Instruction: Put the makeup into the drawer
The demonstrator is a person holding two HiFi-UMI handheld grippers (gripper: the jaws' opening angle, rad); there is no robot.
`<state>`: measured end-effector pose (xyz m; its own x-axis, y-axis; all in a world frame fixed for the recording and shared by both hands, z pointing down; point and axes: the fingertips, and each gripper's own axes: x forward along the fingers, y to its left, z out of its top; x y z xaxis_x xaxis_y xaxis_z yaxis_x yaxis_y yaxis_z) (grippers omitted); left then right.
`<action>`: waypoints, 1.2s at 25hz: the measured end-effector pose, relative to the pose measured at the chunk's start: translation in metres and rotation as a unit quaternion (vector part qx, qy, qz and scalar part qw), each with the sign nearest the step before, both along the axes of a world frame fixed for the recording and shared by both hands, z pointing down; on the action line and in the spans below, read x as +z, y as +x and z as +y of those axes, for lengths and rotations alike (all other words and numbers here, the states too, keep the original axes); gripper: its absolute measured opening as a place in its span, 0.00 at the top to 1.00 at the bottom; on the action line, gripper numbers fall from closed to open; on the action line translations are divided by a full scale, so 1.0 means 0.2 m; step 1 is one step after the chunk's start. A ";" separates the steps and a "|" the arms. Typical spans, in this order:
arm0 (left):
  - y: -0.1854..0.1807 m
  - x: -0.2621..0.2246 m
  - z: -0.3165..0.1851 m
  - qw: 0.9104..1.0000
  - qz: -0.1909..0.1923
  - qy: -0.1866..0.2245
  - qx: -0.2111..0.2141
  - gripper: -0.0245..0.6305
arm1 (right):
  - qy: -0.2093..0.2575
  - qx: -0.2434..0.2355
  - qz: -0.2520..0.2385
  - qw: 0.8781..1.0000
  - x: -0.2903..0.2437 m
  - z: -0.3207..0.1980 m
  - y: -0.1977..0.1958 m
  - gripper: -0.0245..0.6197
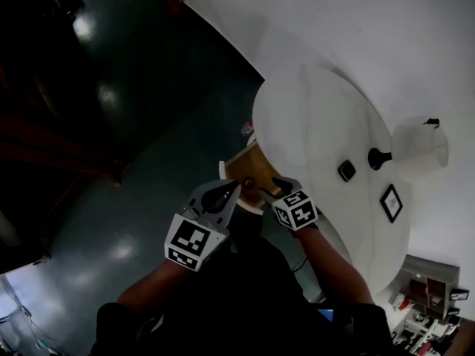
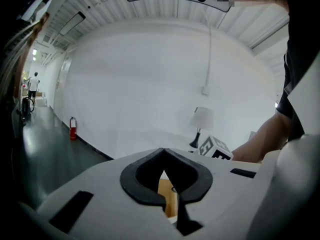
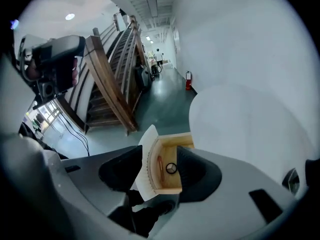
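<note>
The wooden drawer [image 1: 239,167] stands pulled out from under the round white table [image 1: 319,124]. Seen from the right gripper view, the drawer [image 3: 172,146] holds a small round compact [image 3: 171,168] and a slim reddish stick [image 3: 160,164]. My right gripper [image 3: 160,156] hangs open above it with nothing between its jaws, and it shows in the head view [image 1: 273,190] over the drawer's near end. My left gripper [image 1: 231,190] hovers just left of the drawer. Its tips [image 2: 163,150] meet, shut on nothing.
On the table stand a white-shaded lamp [image 1: 419,147], a small dark square item [image 1: 346,170] and a small framed picture [image 1: 391,202]. A wooden staircase [image 3: 110,79] rises to the left. A red fire extinguisher [image 2: 73,128] stands by the far wall on dark glossy floor [image 1: 126,110].
</note>
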<state>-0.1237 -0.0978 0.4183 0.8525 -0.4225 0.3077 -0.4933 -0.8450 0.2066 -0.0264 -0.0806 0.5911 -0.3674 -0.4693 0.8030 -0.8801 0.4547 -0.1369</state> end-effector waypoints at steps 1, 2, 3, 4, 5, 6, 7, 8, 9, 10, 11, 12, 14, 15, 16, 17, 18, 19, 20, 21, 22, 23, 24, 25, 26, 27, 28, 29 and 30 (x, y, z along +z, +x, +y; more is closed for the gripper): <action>0.02 -0.01 0.01 1.000 -0.001 0.003 0.005 0.95 | 0.005 0.007 -0.003 1.000 -0.03 0.02 0.03 0.63; 0.05 -0.02 0.02 1.000 -0.003 0.007 0.009 0.95 | 0.010 0.013 -0.006 1.000 -0.06 0.04 0.06 0.63; 0.08 -0.03 0.04 1.000 -0.004 0.011 0.012 0.95 | 0.015 0.018 -0.008 1.000 -0.09 0.06 0.10 0.63; 0.11 -0.04 0.05 1.000 -0.005 0.014 0.014 0.95 | 0.021 0.022 -0.011 0.999 -0.12 0.08 0.14 0.63; 0.15 -0.05 0.06 1.000 -0.005 0.018 0.016 0.95 | 0.028 0.025 -0.015 0.999 -0.15 0.10 0.17 0.63; 0.19 -0.06 0.07 1.000 -0.007 0.021 0.017 0.95 | 0.037 0.028 -0.018 0.999 -0.19 0.12 0.21 0.63; 0.23 -0.08 0.09 1.000 -0.007 0.025 0.017 0.95 | 0.045 0.032 -0.022 0.998 -0.23 0.16 0.25 0.63; 0.27 -0.09 0.12 0.999 -0.008 0.028 0.017 0.95 | 0.053 0.036 -0.027 0.998 -0.27 0.19 0.29 0.63; 0.30 -0.11 0.14 0.999 -0.007 0.030 0.015 0.95 | 0.060 0.043 -0.033 0.997 -0.31 0.23 0.33 0.63; 0.34 -0.12 0.17 0.999 -0.005 0.030 0.012 0.95 | 0.067 0.050 -0.040 0.996 -0.34 0.28 0.38 0.63; 0.38 -0.13 0.19 0.999 -0.003 0.030 0.010 0.95 | 0.073 0.057 -0.047 0.995 -0.38 0.32 0.42 0.63; 0.42 -0.14 0.22 1.000 -0.002 0.030 0.007 0.95 | 0.080 0.063 -0.054 0.993 -0.41 0.35 0.47 0.63; 0.50 -0.17 0.26 0.999 -0.001 0.035 0.006 0.95 | 0.094 0.073 -0.063 0.991 -0.47 0.44 0.56 0.63; 0.54 -0.19 0.30 0.999 -0.001 0.038 0.007 0.95 | 0.099 0.077 -0.066 0.990 -0.49 0.48 0.60 0.64; 0.58 -0.20 0.33 0.999 -0.002 0.041 0.009 0.95 | 0.105 0.078 -0.068 0.989 -0.52 0.54 0.65 0.64; 0.62 -0.22 0.37 0.999 -0.003 0.044 0.011 0.95 | 0.111 0.080 -0.068 0.988 -0.54 0.59 0.69 0.64; 0.66 -0.23 0.40 0.999 -0.004 0.047 0.013 0.95 | 0.117 0.082 -0.069 0.987 -0.57 0.64 0.73 0.65; 0.70 -0.24 0.43 0.999 -0.004 0.051 0.015 0.95 | 0.124 0.086 -0.070 0.986 -0.59 0.68 0.78 0.67; 0.74 -0.25 0.47 0.998 -0.005 0.053 0.017 0.95 | 0.130 0.092 -0.072 0.985 -0.61 0.72 0.84 0.69; 0.79 -0.26 0.50 0.998 -0.005 0.055 0.019 0.95 | 0.136 0.100 -0.075 0.983 -0.63 0.77 0.89 0.71; 0.83 -0.27 0.54 0.998 -0.005 0.056 0.022 0.95 | 0.141 0.107 -0.077 0.981 -0.65 0.81 0.94 0.73; 0.87 -0.28 0.58 0.998 -0.004 0.056 0.025 0.95 | 0.145 0.113 -0.077 0.980 -0.66 0.86 0.99 0.74; 0.91 -0.29 0.62 0.998 -0.002 0.055 0.029 0.95 | 0.149 0.118 -0.077 0.979 -0.67 0.89 1.03 0.75; 0.95 -0.29 0.66 0.998 0.000 0.055 0.032 0.95 | 0.152 0.123 -0.077 0.978 -0.68 0.93 1.07 0.77; 0.99 -0.30 0.69 0.998 0.002 0.056 0.036 0.95 | 0.156 0.127 -0.078 0.977 -0.68 0.96 1.11 0.79; 1.03 -0.30 0.73 0.998 0.003 0.056 0.040 0.95 | 0.158 0.132 -0.080 0.975 -0.69 0.99 1.14 0.81; 1.06 -0.29 0.76 0.997 0.004 0.055 0.044 0.95 | 0.160 0.136 -0.082 0.974 -0.69 1.02 1.17 0.83; 1.09 -0.29 0.78 0.997 0.005 0.054 0.047 0.95 | 0.161 0.139 -0.085 0.973 -0.68 1.05 1.19 0.85; 1.12 -0.28 0.81 0.997 0.005 0.052 0.051 0.95 | 0.161 0.143 -0.088 0.973 -0.68 1.07 1.21 0.86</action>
<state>0.1005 0.0642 0.3617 0.8954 -0.3628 0.2582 -0.4023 -0.9076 0.1200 0.2150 0.1341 0.4546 -0.3031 -0.7887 0.5349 -0.9528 0.2393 -0.1871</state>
